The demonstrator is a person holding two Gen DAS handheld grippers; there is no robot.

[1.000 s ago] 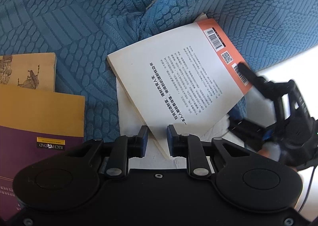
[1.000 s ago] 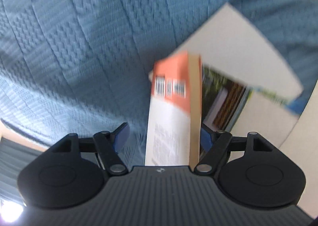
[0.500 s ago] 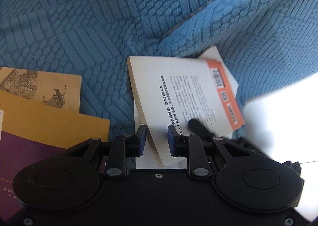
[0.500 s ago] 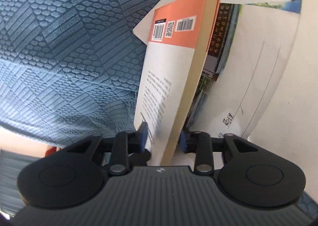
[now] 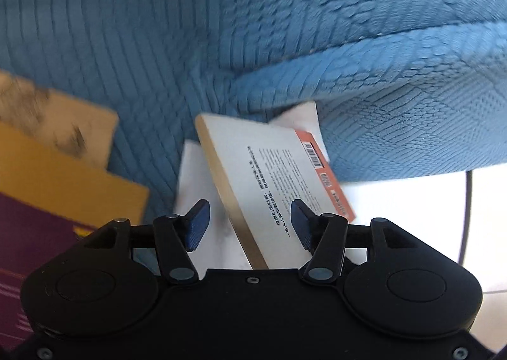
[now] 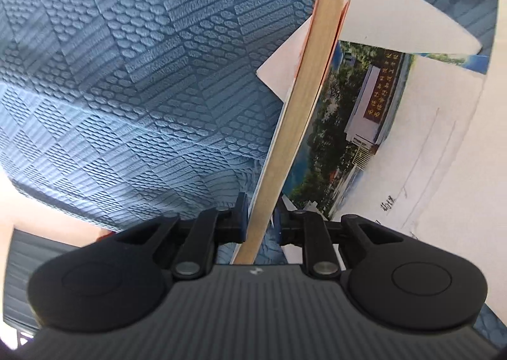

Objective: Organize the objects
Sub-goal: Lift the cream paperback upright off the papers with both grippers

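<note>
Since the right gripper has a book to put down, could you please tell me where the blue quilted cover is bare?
The blue quilted cover lies bare between the yellow and tan books and the white-and-orange paperback, and beyond them. The right-wrist view shows more bare cover beside the right gripper. Crowded: the white papers and photo-covered booklet under the paperback.

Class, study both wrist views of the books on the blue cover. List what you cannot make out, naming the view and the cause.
1. Tan book, left wrist view: cover drawing smeared by motion blur.
2. Purple book, left wrist view: cut off by the frame edge and the left gripper.
3. Orange-backed book, right wrist view: only its page edge shows; the right gripper hides its near end.
4. Handwriting on the white sheet, right wrist view: too small.
</note>
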